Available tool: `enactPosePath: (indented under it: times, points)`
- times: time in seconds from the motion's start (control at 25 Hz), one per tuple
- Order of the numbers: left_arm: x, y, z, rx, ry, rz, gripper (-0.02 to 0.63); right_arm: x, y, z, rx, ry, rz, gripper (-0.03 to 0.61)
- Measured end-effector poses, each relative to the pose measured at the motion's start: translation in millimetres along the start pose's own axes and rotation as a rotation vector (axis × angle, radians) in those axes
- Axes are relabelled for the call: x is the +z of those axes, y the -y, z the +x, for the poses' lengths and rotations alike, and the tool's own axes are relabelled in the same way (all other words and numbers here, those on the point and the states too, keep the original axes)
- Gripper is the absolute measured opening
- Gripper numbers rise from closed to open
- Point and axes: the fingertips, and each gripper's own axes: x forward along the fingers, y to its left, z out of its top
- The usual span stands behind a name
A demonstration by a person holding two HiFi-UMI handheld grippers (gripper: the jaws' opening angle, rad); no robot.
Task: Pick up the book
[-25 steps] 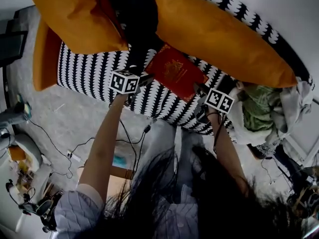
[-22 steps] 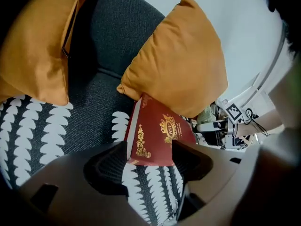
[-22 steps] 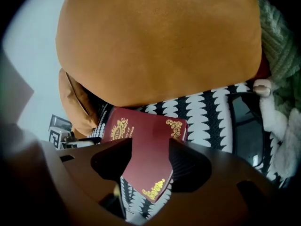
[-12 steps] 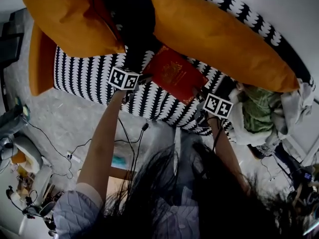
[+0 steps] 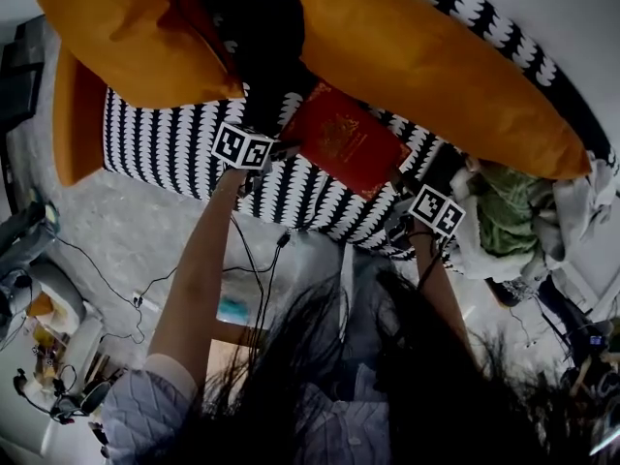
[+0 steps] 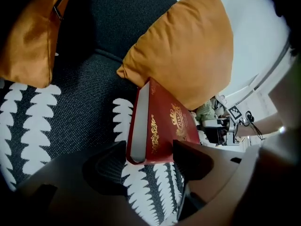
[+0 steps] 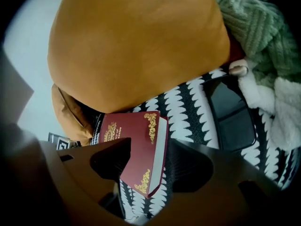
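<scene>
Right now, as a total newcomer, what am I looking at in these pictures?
No robot here: a person holds a two-jaw gripper in each hand. The head view looks down from the person's head; the other two cameras ride on the grippers. A red book lies on a black-and-white patterned seat beside orange cushions. The left gripper and right gripper are at its opposite ends, jaws open around the corners, not yet pressing. The right jaws have just been opening. Nothing is held.

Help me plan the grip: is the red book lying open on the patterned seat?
No, the red book lies closed on the black-and-white seat, gold-decorated cover facing up and the page edges showing along one side.
</scene>
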Motion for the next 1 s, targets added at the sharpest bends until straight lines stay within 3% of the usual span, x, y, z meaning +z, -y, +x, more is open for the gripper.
enactPosePath:
  times: [0.4,0.56,0.76,1.0]
  points:
    - [2.2,7.5,13.2,-0.068,-0.019,-0.012,0.314,-18.3,6.1,35.0,0.054,-0.168,-0.061,0.262]
    - [1.3,11.5,22.5,-0.092,-0.024,-0.032,0.314,-16.7,13.9,33.5,0.081,-0.18,-0.026,0.264]
    - [1.9,-5.2,2.9,-0.064,0.018,-0.03,0.314,-22.4,-8.1,43.4,0.043,-0.156,-0.029,0.262]
    - [10.9,16.5,3.9,-0.032,0.08,-0.065,0.313,-6.3,-2.2,20.4,0.03,-0.122,-0.023,0.262]
